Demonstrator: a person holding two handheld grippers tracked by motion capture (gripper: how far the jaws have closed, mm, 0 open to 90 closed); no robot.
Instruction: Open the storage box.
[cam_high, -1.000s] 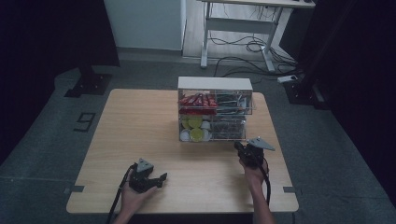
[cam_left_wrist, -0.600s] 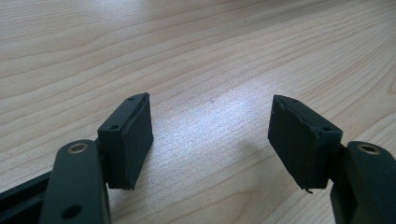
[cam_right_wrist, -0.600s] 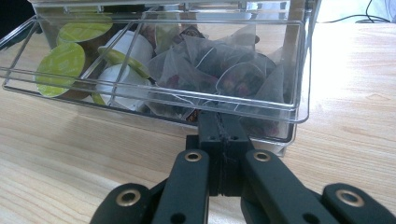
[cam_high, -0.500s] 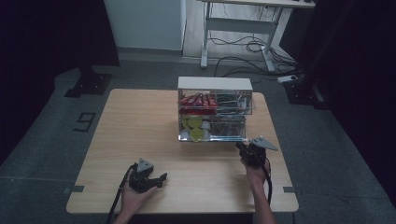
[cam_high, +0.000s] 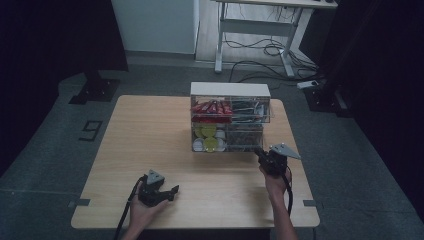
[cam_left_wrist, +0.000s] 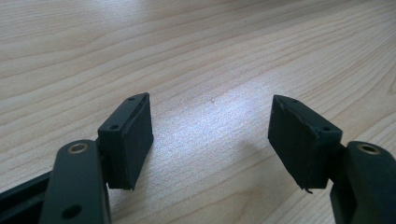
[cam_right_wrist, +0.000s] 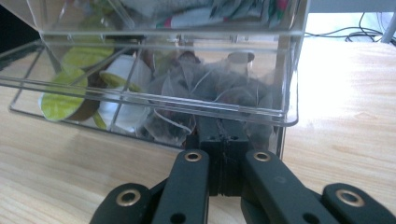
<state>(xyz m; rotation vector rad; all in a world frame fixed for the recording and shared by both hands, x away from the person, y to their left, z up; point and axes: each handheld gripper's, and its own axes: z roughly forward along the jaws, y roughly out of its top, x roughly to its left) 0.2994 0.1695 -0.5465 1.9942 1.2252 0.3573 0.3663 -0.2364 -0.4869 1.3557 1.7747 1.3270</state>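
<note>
Right claw (cam_right_wrist: 223, 140) closed, seemingly touching drawer (cam_right_wrist: 154, 100).

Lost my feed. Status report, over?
Left hand-held gripper open, resting idle. Right hand-held gripper shut at clear drawer front lip. Nothing blocking.

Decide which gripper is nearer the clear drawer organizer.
Right. The right gripper is at the clear drawer organizer's lower front corner; the left gripper rests far off near the table's front edge.

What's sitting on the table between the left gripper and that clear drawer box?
Nothing: in the high view, bare wooden table runs from the left gripper up to the clear drawer box. The left gripper view shows bare wood between its open fingers.
</note>
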